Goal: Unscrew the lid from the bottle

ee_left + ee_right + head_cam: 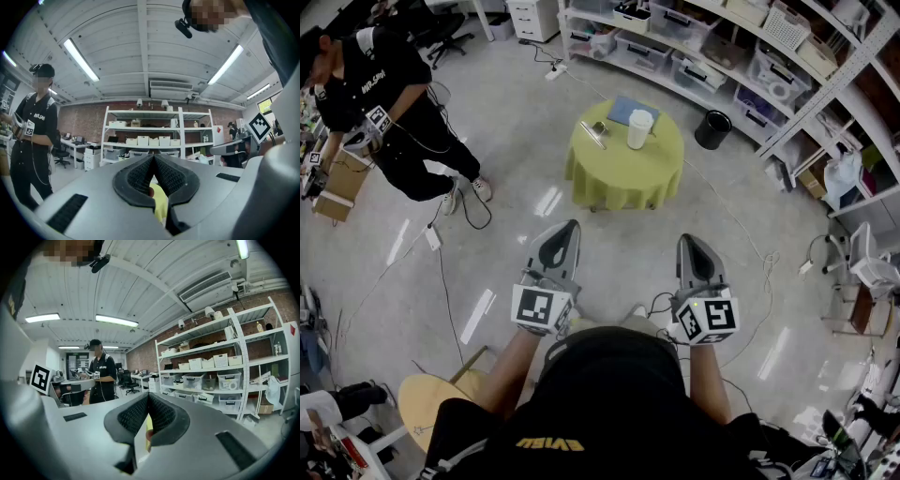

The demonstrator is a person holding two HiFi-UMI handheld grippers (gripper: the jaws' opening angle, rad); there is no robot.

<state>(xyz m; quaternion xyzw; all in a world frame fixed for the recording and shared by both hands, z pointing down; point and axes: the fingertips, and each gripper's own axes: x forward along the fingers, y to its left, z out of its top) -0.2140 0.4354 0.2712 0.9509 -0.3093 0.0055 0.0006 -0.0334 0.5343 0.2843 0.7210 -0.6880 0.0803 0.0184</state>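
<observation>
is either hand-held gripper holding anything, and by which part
Nothing is held. The left hand-held gripper and the right hand-held gripper are both shut and empty; the bottle stands on the table, apart from both.

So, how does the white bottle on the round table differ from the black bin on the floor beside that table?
The bottle is white; the bin is black. The bottle stands on the yellow-green table; the bin stands on the floor, apart from the table. The bin is open at the top, while the bottle's top looks closed by its lid. Both are upright and round.
</observation>
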